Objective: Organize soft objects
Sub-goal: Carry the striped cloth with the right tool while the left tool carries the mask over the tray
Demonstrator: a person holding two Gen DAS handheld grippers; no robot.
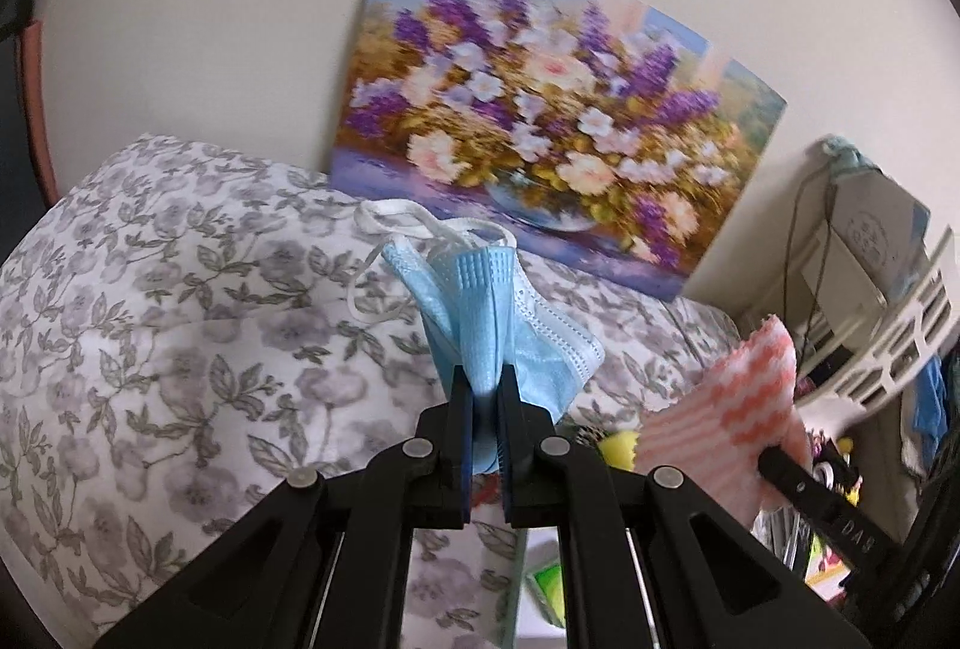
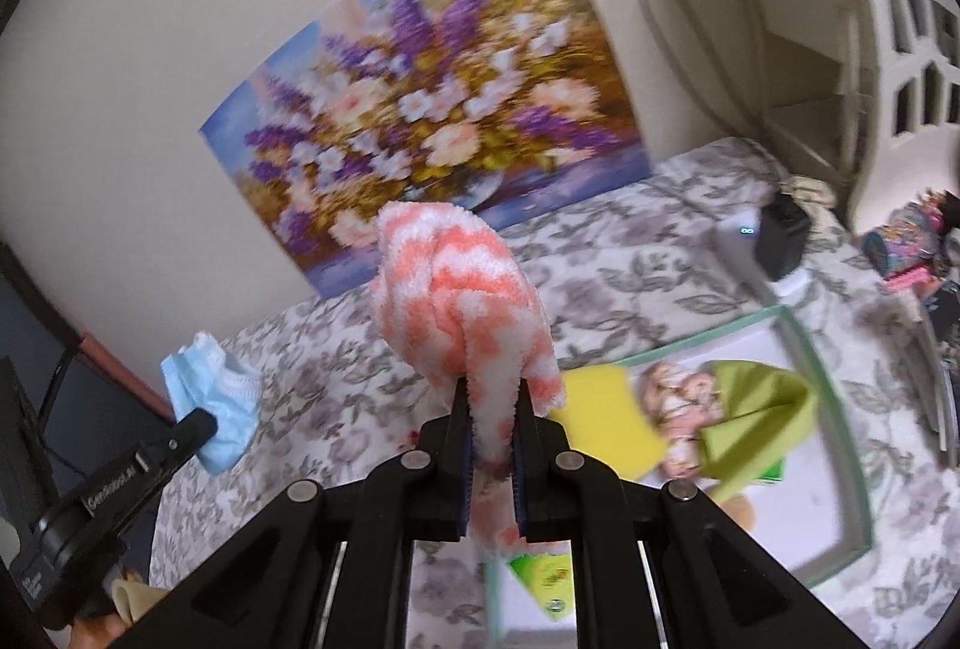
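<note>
Floral-print bedding [image 2: 630, 259] in grey and white covers the work surface, with a flower painting [image 1: 540, 109] propped against the pale wall behind it and a white lattice shelf unit [image 2: 900, 19] at the right.

Step in hand, as judged: both items are lifted and in carry, neither yet placed. The left gripper [image 1: 485, 391] is clenched on a bunched blue face mask [image 1: 486, 313], its ear loops trailing above the bedding. The right gripper [image 2: 487, 403] is clamped on a coral-and-white fleecy cloth [image 2: 456, 301], held upright clear of the bedding. Both items hang in the air, apart from each other.

A shallow green-rimmed tray [image 2: 840, 409] lies on the bedding to the right. It already holds a yellow sponge [image 2: 606, 421] and a folded green cloth [image 2: 762, 421], so it is the probable destination.

Next move, as judged: each gripper should travel over the tray, descend until its item rests on a free patch, then release. The mask's loose loops may snag on a jaw at release; a clean lift-away is called for.

Limits of inspection: both views are motion-blurred. The tray's near corner is cut off behind the right gripper. A printed picture on the tray floor cannot be made out. Clutter at the far right edge [image 2: 912, 241] is unidentifiable, as is a small black device [image 2: 780, 241] on the bedding. How much of each item lies inside the jaws is hidden.
</note>
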